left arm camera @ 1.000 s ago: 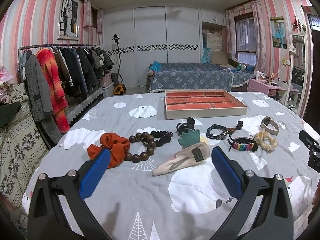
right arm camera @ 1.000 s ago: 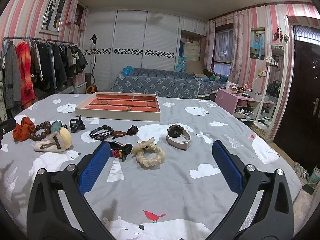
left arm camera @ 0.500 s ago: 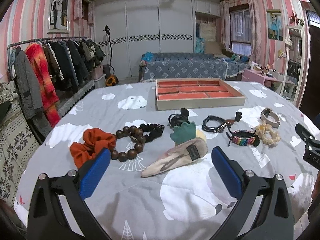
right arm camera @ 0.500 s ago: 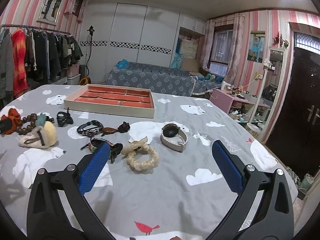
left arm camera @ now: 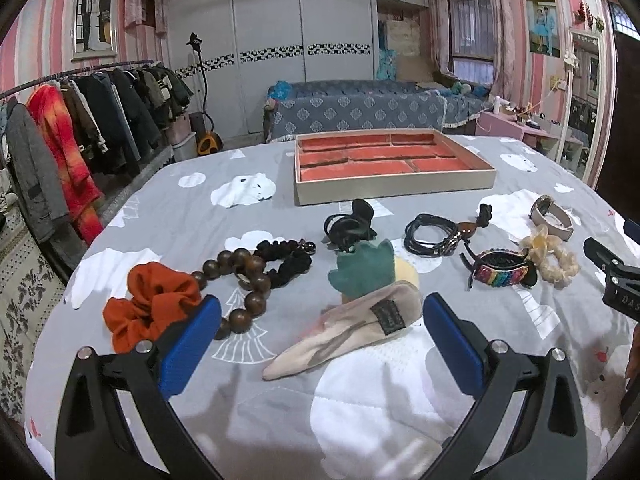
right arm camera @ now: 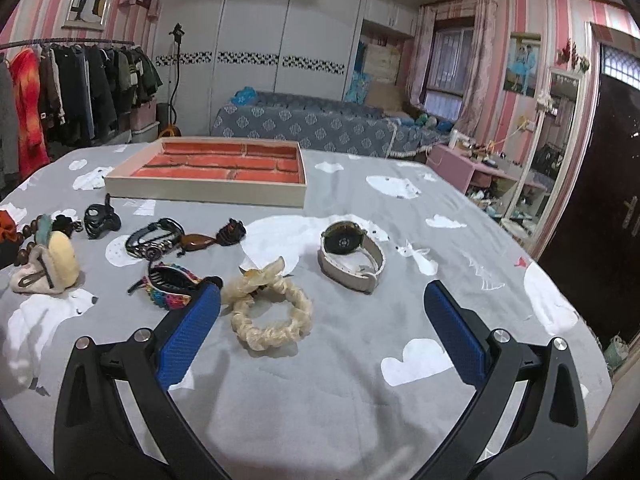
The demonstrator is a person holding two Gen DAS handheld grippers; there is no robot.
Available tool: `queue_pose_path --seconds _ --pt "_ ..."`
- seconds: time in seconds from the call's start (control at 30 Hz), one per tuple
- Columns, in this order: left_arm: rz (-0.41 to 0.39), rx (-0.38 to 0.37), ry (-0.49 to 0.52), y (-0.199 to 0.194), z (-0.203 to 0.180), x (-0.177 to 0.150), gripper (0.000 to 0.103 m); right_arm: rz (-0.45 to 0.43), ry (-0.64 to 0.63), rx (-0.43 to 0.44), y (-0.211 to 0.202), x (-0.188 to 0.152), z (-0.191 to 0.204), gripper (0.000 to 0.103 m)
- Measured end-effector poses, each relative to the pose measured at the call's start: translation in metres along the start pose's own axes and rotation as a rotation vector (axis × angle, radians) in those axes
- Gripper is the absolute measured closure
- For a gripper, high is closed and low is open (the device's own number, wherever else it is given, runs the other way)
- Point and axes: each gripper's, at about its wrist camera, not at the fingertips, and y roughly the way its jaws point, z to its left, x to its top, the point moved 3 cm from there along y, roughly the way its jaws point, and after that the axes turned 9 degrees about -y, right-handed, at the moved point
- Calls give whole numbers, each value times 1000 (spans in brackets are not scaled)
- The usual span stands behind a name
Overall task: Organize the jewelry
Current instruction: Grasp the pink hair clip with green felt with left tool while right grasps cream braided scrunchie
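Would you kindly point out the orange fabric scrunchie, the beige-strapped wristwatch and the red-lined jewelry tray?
orange fabric scrunchie point(left arm camera: 150, 306), left wrist view, middle folds.
beige-strapped wristwatch point(right arm camera: 345, 239), right wrist view, dark dial.
red-lined jewelry tray point(right arm camera: 204, 193), right wrist view, front wall.

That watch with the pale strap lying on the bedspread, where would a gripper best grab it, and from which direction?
Probably from above, across the strap. The watch lies on its side with the strap closed into a loop and the dark face tilted up at the far end. One finger of the open right gripper could go inside the loop and one outside, pinching the near strap section, which is thin and free of neighbours.
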Motion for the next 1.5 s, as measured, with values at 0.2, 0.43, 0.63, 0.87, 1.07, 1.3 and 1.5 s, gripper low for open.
queue_pose_path --seconds 0.2,0.43,0.63,0.87,1.07,1.3,1.5 --pt "28 -8 1 11 -9 2 4 33 -7 6 17 2 -6 4" --pt "49 -13 0 24 -26 7 4 89 22 55 37 1 -14 4" --pt "89 4 1 45 -30 8 4 135 35 83 49 0 -16 4" --pt "151 -2 0 64 -30 8 4 195 4 98 64 0 -12 8" --pt "198 -14 -41 78 -25 4 4 258 -25 133 76 -6 -6 21" --pt "186 -30 -37 77 -27 4 5 301 -13 173 86 -9 -4 42" --pt "187 -21 -21 79 -31 3 15 312 -1 212 91 -8 -3 52"
